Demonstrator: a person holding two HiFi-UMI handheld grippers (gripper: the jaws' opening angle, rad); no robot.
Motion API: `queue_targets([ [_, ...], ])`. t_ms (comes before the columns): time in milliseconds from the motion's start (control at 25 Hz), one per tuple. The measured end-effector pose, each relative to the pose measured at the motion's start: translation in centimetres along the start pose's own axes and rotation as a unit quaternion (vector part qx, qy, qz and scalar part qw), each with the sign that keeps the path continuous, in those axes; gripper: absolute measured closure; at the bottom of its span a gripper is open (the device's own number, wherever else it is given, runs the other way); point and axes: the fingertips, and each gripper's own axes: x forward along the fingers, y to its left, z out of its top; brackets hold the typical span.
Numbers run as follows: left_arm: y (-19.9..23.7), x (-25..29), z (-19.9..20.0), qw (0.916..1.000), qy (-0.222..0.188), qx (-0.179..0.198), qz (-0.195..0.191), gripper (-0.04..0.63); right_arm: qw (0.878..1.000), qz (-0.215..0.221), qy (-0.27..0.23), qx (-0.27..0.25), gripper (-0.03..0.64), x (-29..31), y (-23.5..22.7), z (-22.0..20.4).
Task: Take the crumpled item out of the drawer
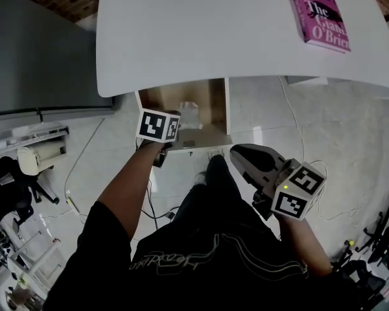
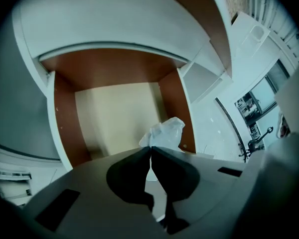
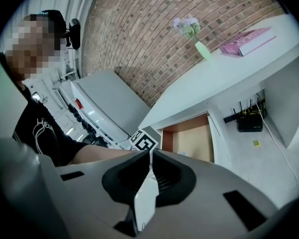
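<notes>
Inside the open drawer [image 1: 217, 102] under the white desk [image 1: 214, 31], the crumpled plastic [image 1: 189, 114] sits toward the right side, close to the brown right wall. My left gripper [image 1: 179, 118] has it by its near corner. From the left gripper view, the 2 black fingers [image 2: 132, 171] are pressed together. The pale, see-through wad [image 2: 164, 133] rises straight out of the seam where their tips meet. I cannot tell whether the wad rests on the drawer's cream floor or hangs just above it. From this view the drawer [image 2: 65, 123] shows brown side walls and a white front edge, and my left gripper [image 2: 150, 149] reaches in over that edge.

My right gripper [image 1: 233, 150] is held well back from the drawer, near my knee and above the light floor [image 1: 337, 141], with its nose pointing toward the drawer front. In the right gripper view its fingers [image 3: 129, 176] are closed tip to tip with nothing between them. Past my right gripper [image 3: 150, 153], the same view shows the drawer [image 3: 189, 138] pulled out beneath the desk.

On the desk a pink book [image 1: 319, 11] lies at the far right corner. The right gripper view also takes in a small green vase [image 3: 203, 50] of purple flowers beside the book, a brick wall [image 3: 154, 44] behind it, and a black router [image 3: 250, 121] on the floor under the desk.
</notes>
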Motion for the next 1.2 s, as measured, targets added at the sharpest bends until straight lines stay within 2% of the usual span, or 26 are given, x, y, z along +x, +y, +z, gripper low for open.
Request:
queue_targets([
  [240,-4.6,-7.6,1.1,0.9978,-0.063,0.010,-0.018,0.566,0.999,-0.005,-0.027,-0.031,0.568,-2.1,4.2,1.2],
  [520,-9.5,-17.8,0.0,0.9897,-0.135,0.025,-0.041,0.566,0.995,-0.004,-0.063,-0.074,0.568,-4.9,10.5,2.4],
  [760,-12.6,-26.7,-1.4,0.9759,-0.207,0.026,-0.064,0.566,0.990,-0.011,-0.092,-0.102,0.568,-7.5,15.1,2.5],
  [880,-14.4,-30.7,-2.7,0.9677,-0.238,0.039,-0.073,0.566,0.988,-0.018,-0.103,-0.114,0.568,-8.7,17.1,2.1],
  [1200,-18.9,-37.7,-6.3,0.9474,-0.297,0.064,-0.101,0.566,0.977,-0.033,-0.129,-0.165,0.568,-11.1,21.9,1.9],
])
